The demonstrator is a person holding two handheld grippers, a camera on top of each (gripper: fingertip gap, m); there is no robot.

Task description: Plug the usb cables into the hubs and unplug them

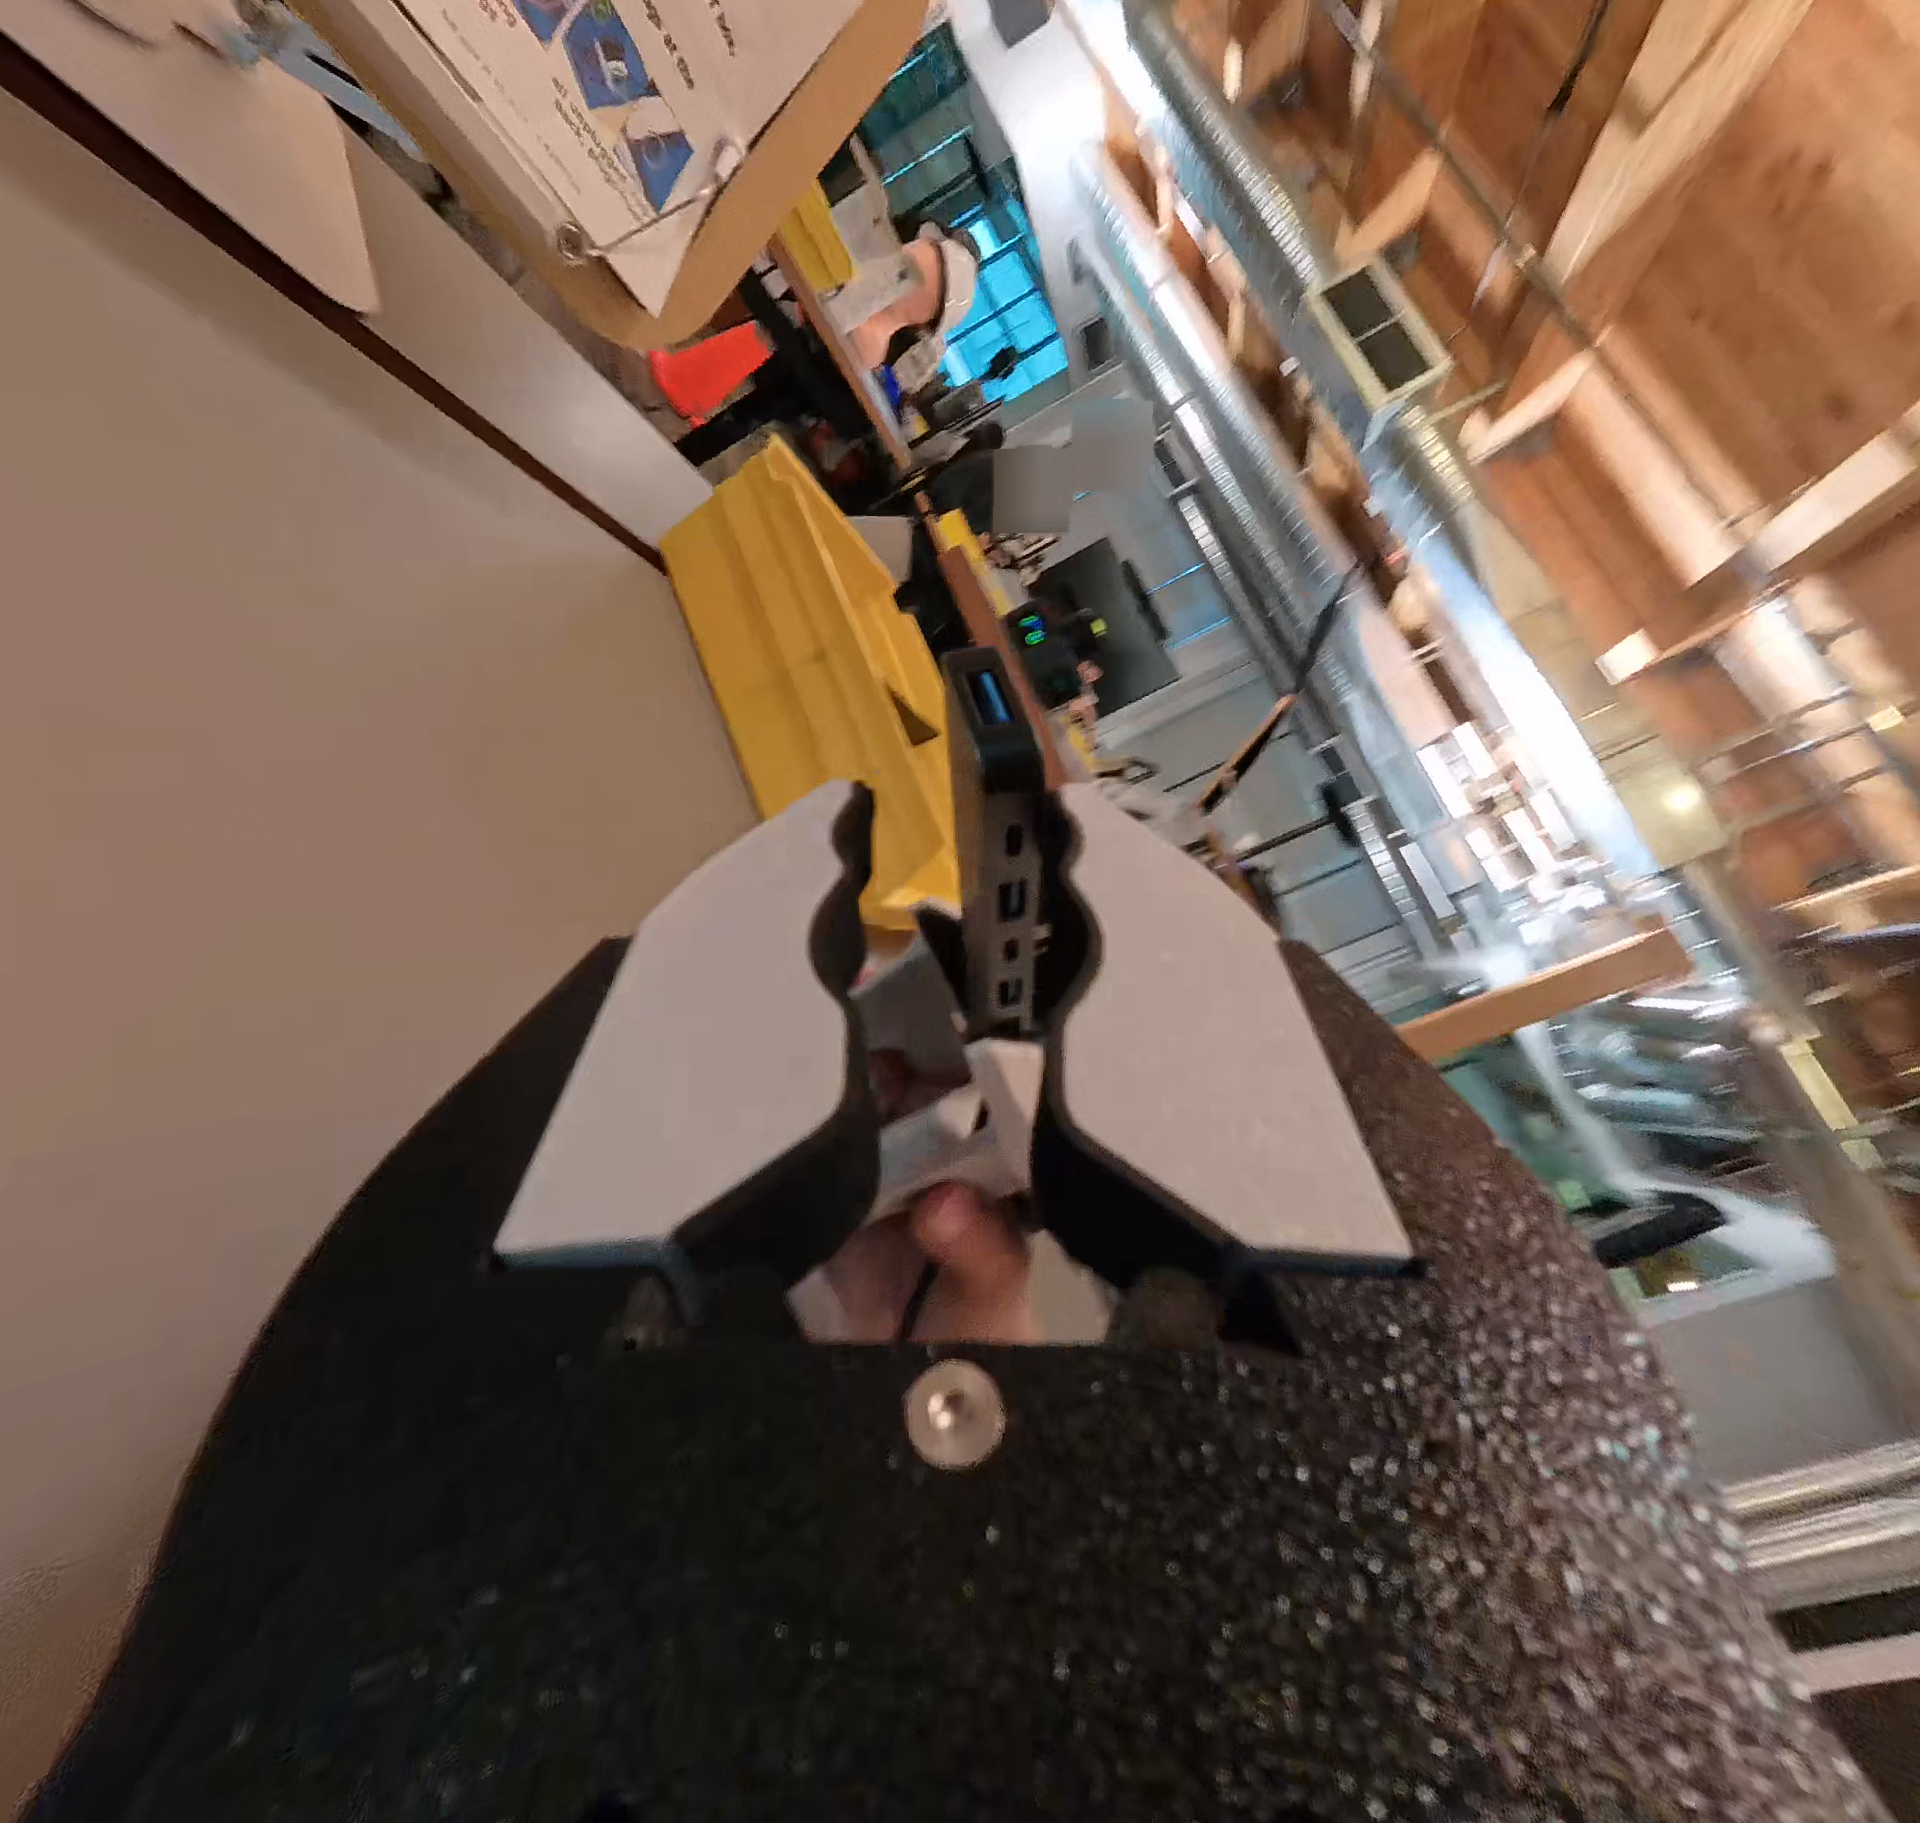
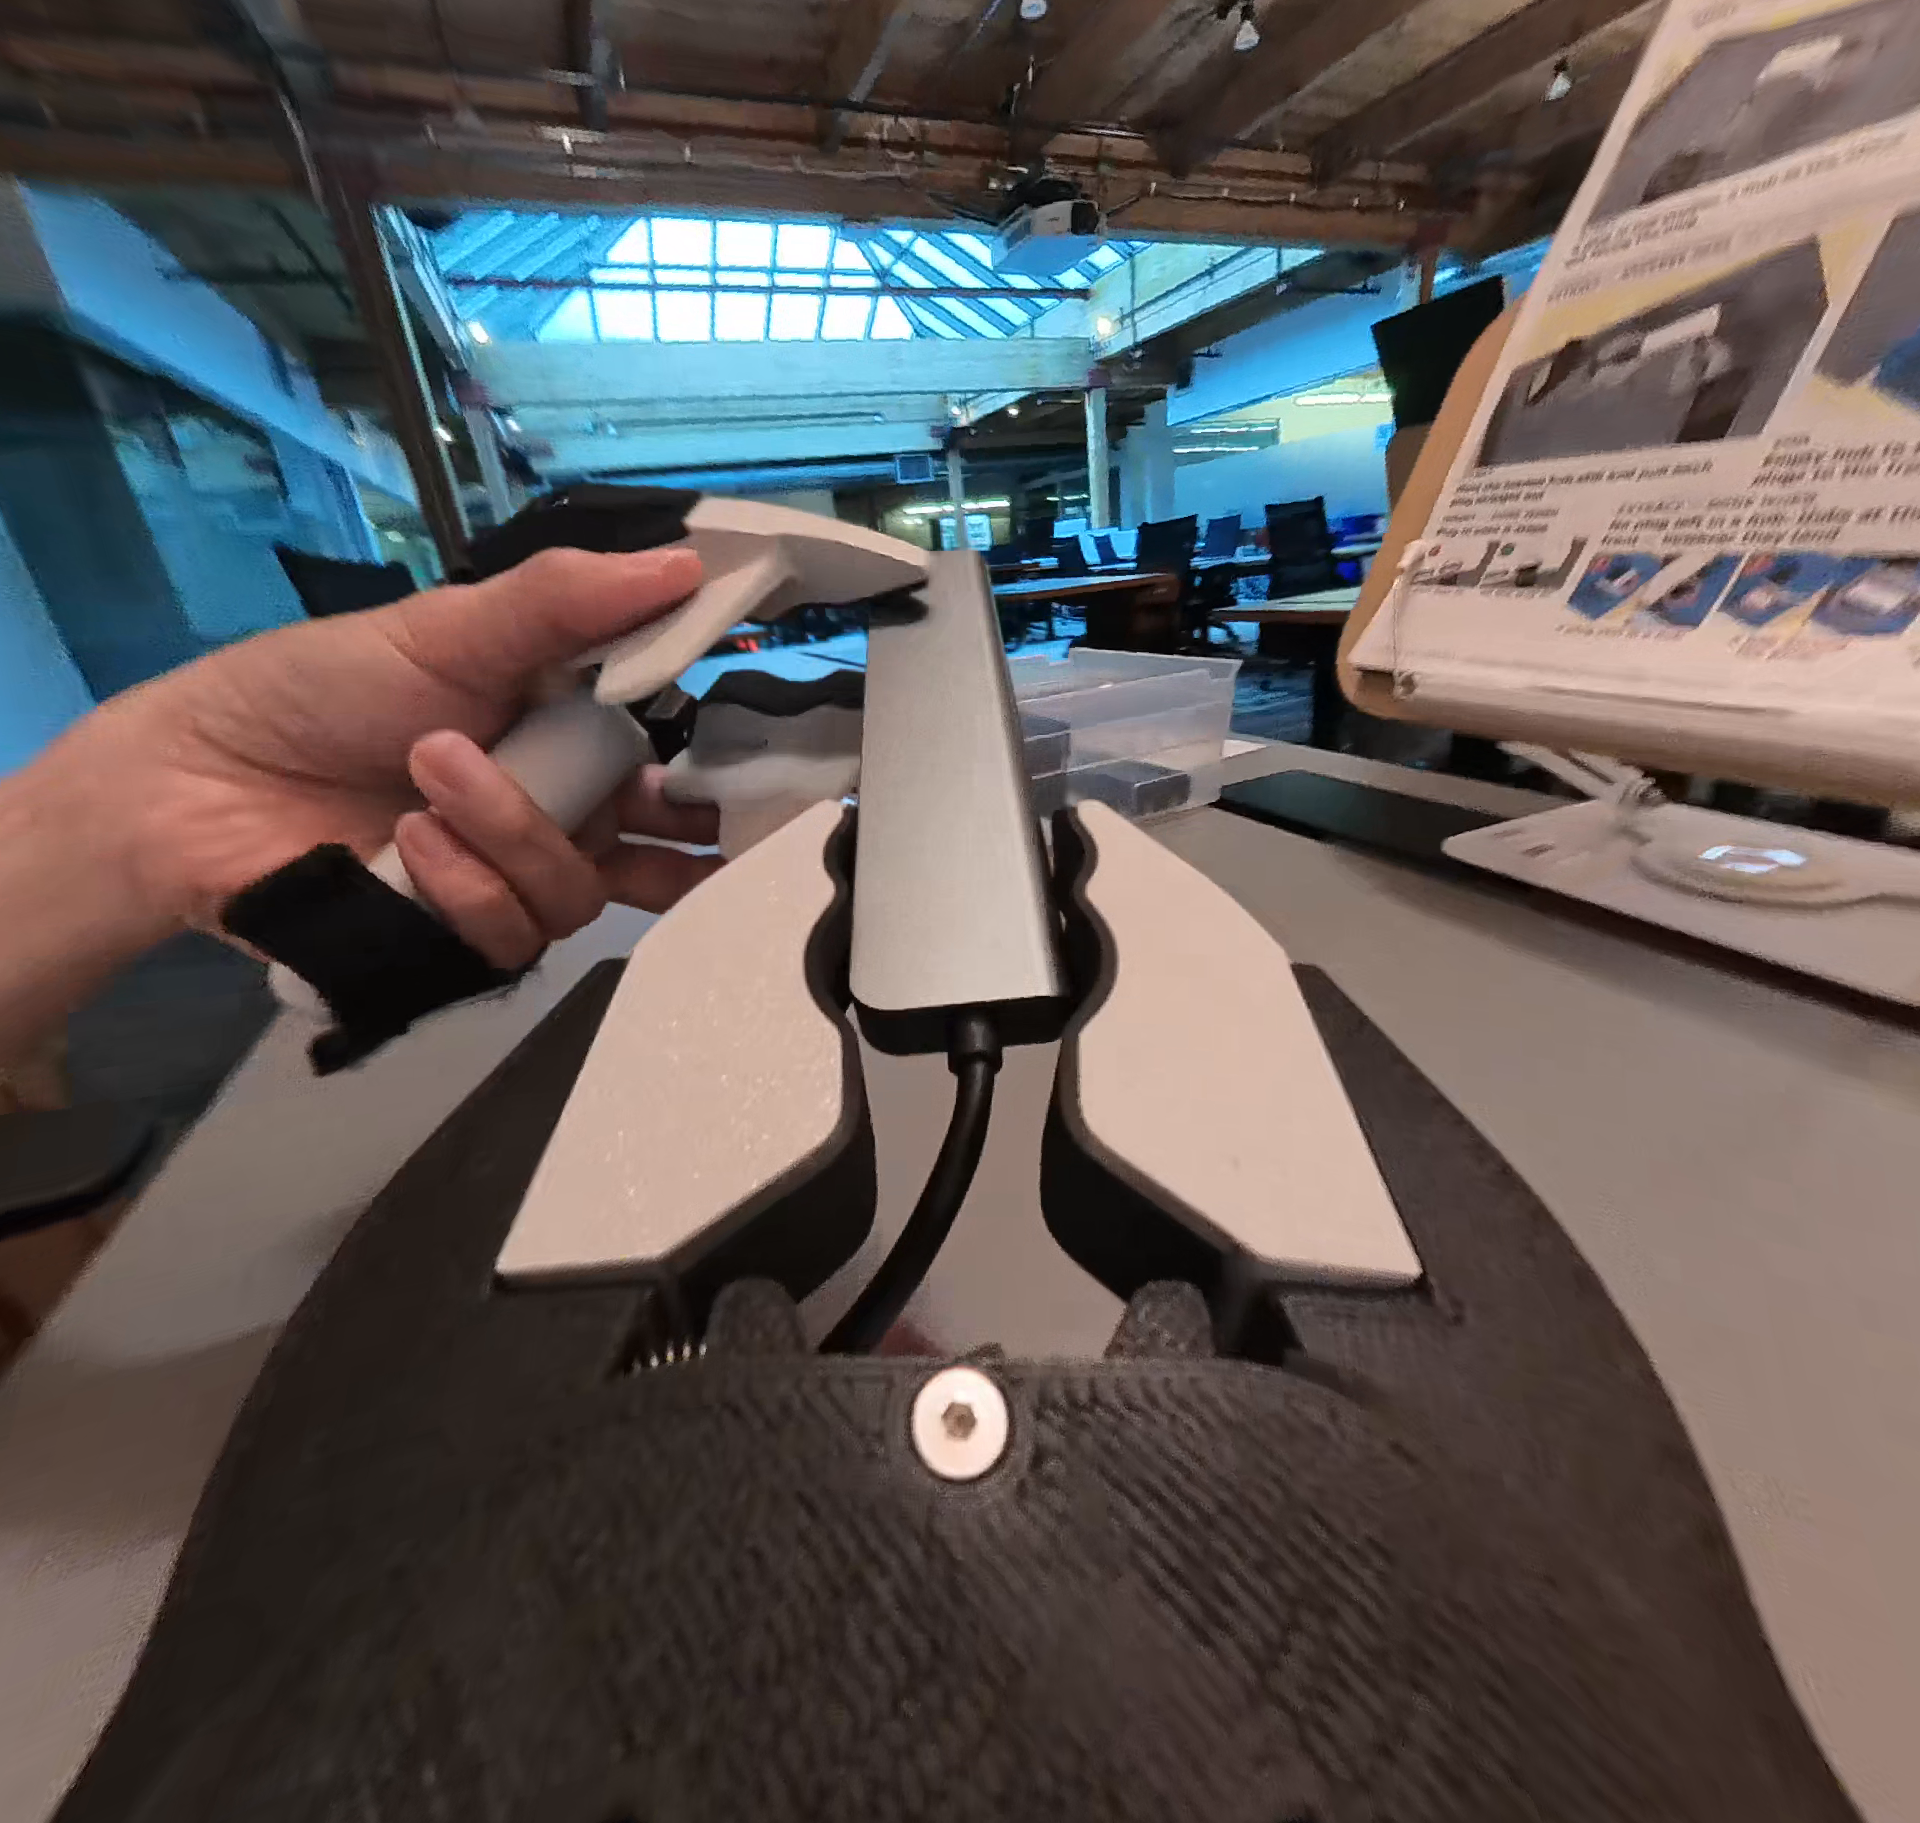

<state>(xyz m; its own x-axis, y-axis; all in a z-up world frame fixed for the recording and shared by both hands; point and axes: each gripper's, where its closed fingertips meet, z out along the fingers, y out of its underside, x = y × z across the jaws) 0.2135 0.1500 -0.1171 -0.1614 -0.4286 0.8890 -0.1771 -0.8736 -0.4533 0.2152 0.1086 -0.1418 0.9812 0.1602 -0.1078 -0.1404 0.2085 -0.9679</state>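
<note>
My right gripper (image 2: 956, 817) is shut on the near end of a grey USB hub (image 2: 940, 734). The hub juts forward and up above the table, and its black cable (image 2: 951, 1150) hangs back between the fingers. My left gripper (image 1: 961, 807) is open with the hub's far end (image 1: 997, 838) between its jaws. The port side faces the camera. The hub lies against the right finger, and a gap shows beside the left finger. The right wrist view shows the left gripper (image 2: 821, 651) in a hand (image 2: 312, 734), straddling the hub's tip. No loose USB cable is in view.
A printed instruction sheet on a cardboard stand (image 2: 1662, 423) stands at the right, above a white pad (image 2: 1714, 869). A clear plastic box (image 2: 1132, 724) sits behind the hub. Yellow bins (image 1: 810, 672) sit at the edge of the grey table (image 2: 1558, 1150). A person (image 1: 925, 298) is far off. The left gripper's tips are roughly 6 cm from the right gripper's.
</note>
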